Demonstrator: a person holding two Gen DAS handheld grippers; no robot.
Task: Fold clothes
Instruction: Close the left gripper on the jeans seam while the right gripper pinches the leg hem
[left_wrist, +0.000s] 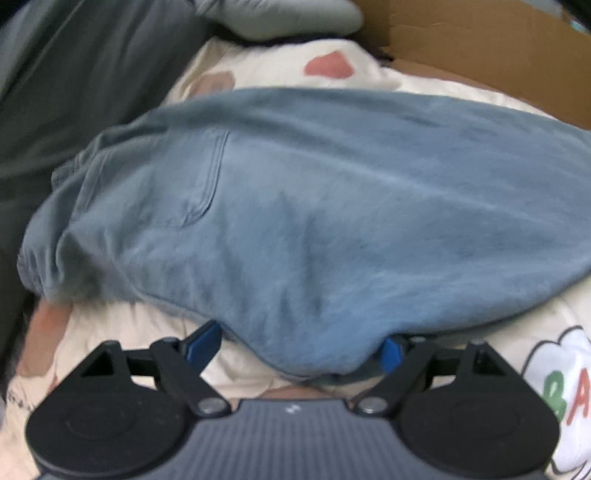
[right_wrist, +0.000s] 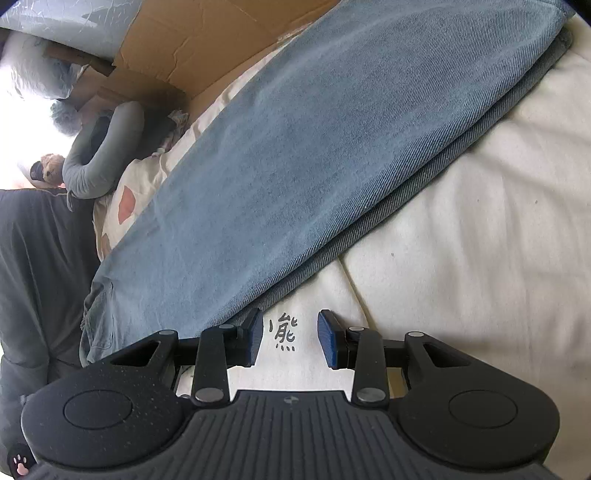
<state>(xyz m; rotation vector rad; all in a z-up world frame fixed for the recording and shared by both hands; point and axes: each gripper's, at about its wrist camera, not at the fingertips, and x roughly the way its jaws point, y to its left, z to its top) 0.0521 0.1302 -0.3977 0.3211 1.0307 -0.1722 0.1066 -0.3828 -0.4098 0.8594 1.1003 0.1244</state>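
the blue jeans (right_wrist: 295, 166) lay folded lengthwise on the cream bedsheet (right_wrist: 461, 221); left gripper (left_wrist: 301, 350) spread around their edge, right gripper (right_wrist: 290, 338) apart, empty.

Jeans (right_wrist: 295, 147) – twill denim, matt, cream cloth bedding (right_wrist: 461, 221), corrugated cardboard (right_wrist: 177, 48) – smooth

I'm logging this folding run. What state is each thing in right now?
Jeans: folded over in layers, lying flat on the quilt.
Quilt: spread out under the jeans.
Left tool: open, fingers on either side of a bunched edge of the jeans.
Right tool: open, empty, beside the jeans' edge.
Cardboard box: opened out.
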